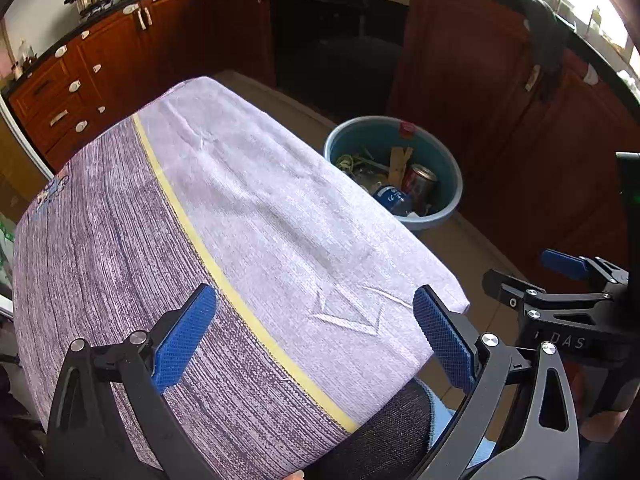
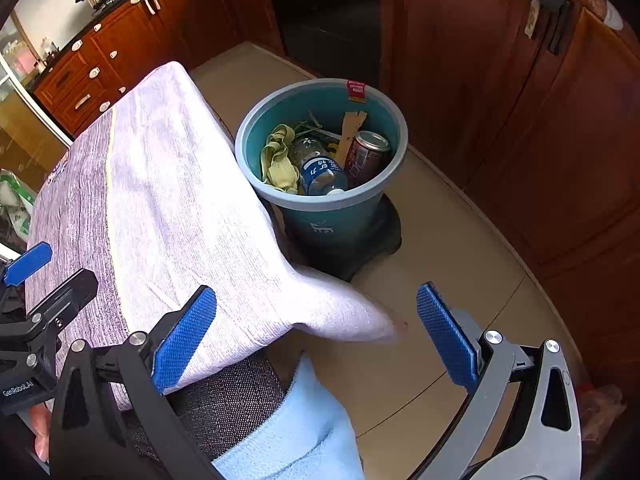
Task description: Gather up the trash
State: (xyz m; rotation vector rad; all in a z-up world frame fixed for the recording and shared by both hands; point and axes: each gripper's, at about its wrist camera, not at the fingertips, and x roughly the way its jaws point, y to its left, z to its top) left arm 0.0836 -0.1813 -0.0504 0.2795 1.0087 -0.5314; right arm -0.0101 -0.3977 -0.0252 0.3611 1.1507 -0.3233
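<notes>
Looking at the job: it seems almost done. The trash sits in the bin and none shows on the table.
Left gripper (image 1: 314, 336): its blue bumpy pads are wide apart, holding nothing, above the table.
Table cloth (image 1: 240, 216): soft and woven, purple stripes, a yellow line, then a pale part. It is bare.
Bin (image 2: 320, 200): round blue plastic, on the floor just beside the table.
Trash (image 2: 320, 156): a clear bottle, a shiny red can, crumpled yellow stuff and flat strips, all inside the bin.
Right gripper (image 2: 316, 332): pads wide apart, holding nothing, near the table corner.
</notes>
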